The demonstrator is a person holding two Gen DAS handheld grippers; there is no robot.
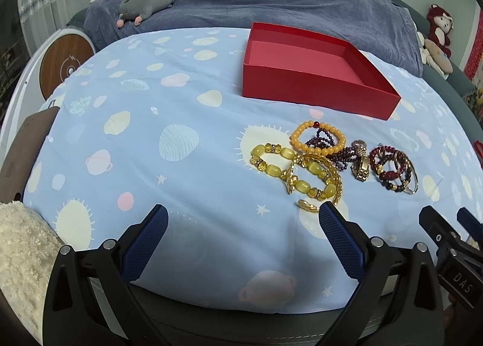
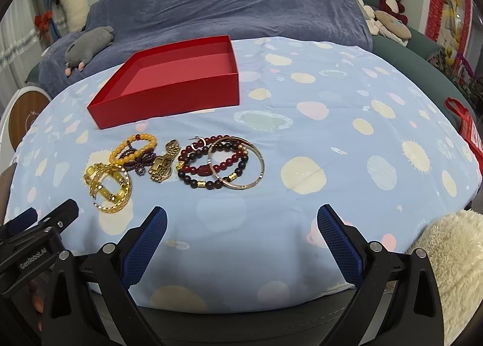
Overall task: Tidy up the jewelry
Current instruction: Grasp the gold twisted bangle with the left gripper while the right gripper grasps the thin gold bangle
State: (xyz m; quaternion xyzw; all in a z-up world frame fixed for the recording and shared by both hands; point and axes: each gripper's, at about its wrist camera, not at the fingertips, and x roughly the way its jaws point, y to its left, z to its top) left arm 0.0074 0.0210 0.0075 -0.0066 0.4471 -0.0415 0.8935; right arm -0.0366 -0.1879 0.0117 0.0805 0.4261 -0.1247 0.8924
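Two hand-held grippers hover low over the bed's blue patterned sheet (image 2: 332, 110), the left hand-held gripper (image 1: 243, 222) and the right hand-held gripper (image 2: 241, 220) both spread wide and empty, while the jewelry sits bunched just ahead, near the empty red box (image 2: 169, 98). Light, loose and slippery by the look of it: the orange bead bracelet (image 1: 317, 137) overlaps the purple strand (image 1: 341, 158), so it may drag neighbours. The thin metal bangle (image 2: 259, 161) looks stiff, and I'd pinch its free outer rim.
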